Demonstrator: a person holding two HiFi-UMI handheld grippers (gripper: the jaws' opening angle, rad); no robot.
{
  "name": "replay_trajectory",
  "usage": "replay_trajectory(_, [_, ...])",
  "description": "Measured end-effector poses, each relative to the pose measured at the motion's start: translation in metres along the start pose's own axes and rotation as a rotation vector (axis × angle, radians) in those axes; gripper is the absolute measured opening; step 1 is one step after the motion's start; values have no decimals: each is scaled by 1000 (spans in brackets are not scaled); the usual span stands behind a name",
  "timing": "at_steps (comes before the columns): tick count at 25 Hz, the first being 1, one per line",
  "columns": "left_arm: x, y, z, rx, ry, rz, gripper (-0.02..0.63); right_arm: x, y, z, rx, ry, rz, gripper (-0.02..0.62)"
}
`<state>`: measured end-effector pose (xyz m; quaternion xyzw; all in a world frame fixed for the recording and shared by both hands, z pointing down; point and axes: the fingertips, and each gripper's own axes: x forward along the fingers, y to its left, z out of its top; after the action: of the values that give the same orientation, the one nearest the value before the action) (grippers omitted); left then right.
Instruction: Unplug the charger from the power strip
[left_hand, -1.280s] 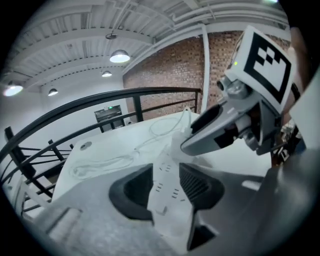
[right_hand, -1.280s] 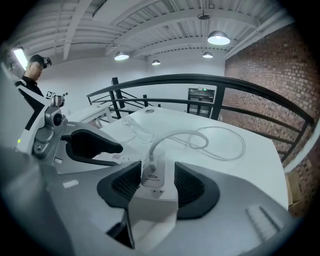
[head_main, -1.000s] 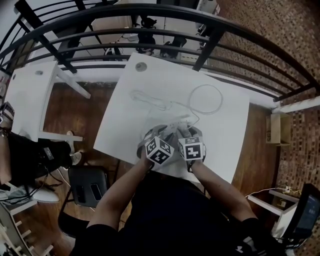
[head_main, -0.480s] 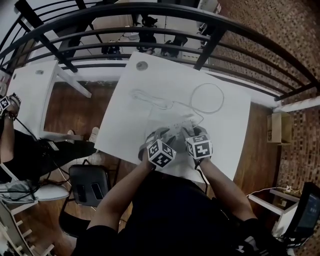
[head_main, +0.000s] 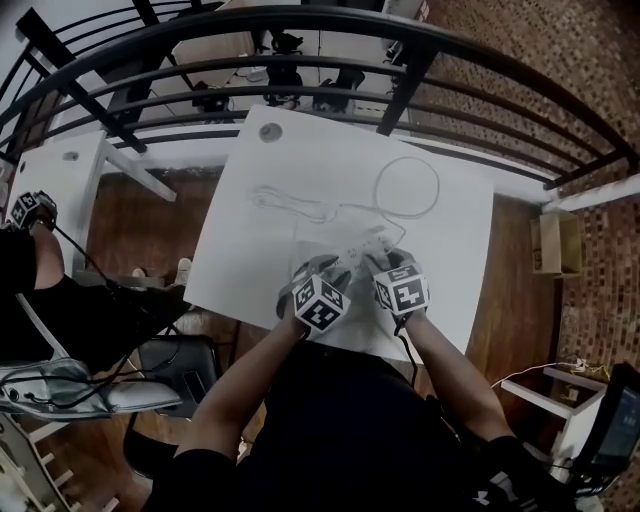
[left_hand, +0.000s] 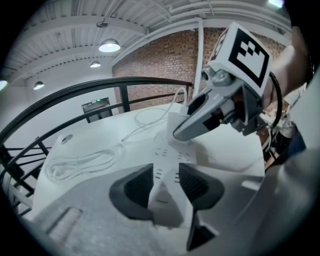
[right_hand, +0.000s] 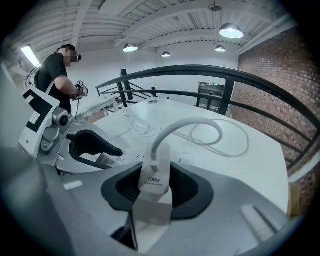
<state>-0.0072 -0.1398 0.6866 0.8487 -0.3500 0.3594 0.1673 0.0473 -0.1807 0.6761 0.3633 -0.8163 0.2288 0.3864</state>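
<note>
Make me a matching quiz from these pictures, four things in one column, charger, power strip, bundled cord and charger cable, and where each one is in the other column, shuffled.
Things:
1. charger
2. power strip
3. bundled cord
4. charger cable

Places:
A. clamped in the left gripper
B. lying loose on the far left part of the table
C. arching up, then looping across the table
D. clamped in the right gripper

Pairs: 1-D, 2-A, 3-B, 4-C
</note>
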Motion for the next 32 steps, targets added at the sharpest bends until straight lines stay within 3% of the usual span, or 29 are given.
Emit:
replay_trajectory(6, [3,-1,1,-28,-7,-18,164,-3,-3,-2,51,-14,-27,143])
replay_trajectory(15, [4,-3,2,-12,-8,-18,163,-5,-2,-3,20,-5,-81,143])
replay_trajectory(17, [5,-3,1,-9,-8,-19,163,-6,-4,-2,70,-24,-71,143])
replay_trajectory(20, [5,-2,2,-7,-6,-19,163,-16,-9,8,240,-94,-33,143])
replay_trajectory(24, [4,0,2,-11,-10,-12,163,-26,-10,14,192,-122,-42,143])
replay_trajectory(29, [-1,1,-1,-42,18,-20,161,-39,-2,16,282,-153,15,143])
replay_trajectory(32, [-17,-1,10,-138,-46,-44,161,-53,-3,20,362,-193,63,144])
